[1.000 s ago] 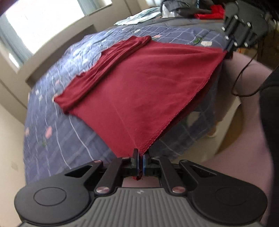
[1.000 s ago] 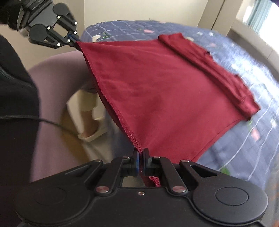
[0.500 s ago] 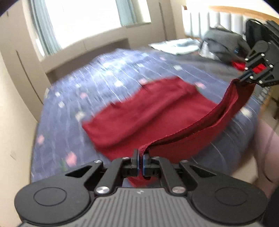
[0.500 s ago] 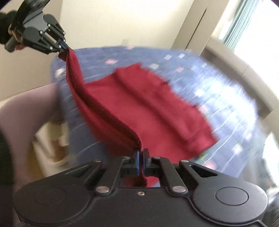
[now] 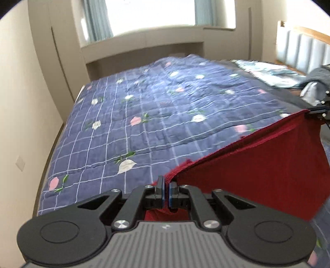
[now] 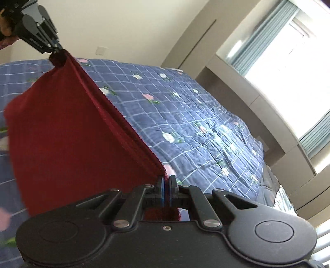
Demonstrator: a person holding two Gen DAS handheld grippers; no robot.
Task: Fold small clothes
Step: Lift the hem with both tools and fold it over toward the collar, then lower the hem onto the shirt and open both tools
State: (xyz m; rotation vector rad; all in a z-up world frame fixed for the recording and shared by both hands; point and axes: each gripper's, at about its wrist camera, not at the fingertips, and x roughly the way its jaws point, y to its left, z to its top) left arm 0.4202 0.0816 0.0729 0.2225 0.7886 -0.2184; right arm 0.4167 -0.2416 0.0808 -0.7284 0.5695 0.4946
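In the left wrist view, your left gripper [image 5: 166, 190] is pinching one corner of the dark red garment [image 5: 257, 173], with its jaws closed down tight on the hemmed edge and a small tuft of cloth bunching behind the pads. The hem is stretching taut from that corner up and to the right, where your right gripper [image 5: 309, 113] is clamping the other corner at the frame's edge. The cloth is hanging below that stretched hem as a smooth sheet, raised above the blue checked quilt [image 5: 144, 115] with its flower print, which is covering the bed. Beyond the quilt a window [image 5: 152, 14] with pale blue curtains is glowing brightly, and a padded headboard [image 5: 303, 49] is standing at the far right, with some grey and light-coloured clothing [image 5: 315, 82] lying in front of it.

In the right wrist view, your right gripper [image 6: 166, 190] is gripping its corner of the garment [image 6: 68, 136] with the jaws shut on the hem, red fabric bulging just behind the pads. The hem is running diagonally up to the left, where your left gripper [image 6: 56, 46] is holding the far corner, bunched into a small knot. The layers are hanging doubled beneath the line, over the near side of the quilt [image 6: 196, 123].
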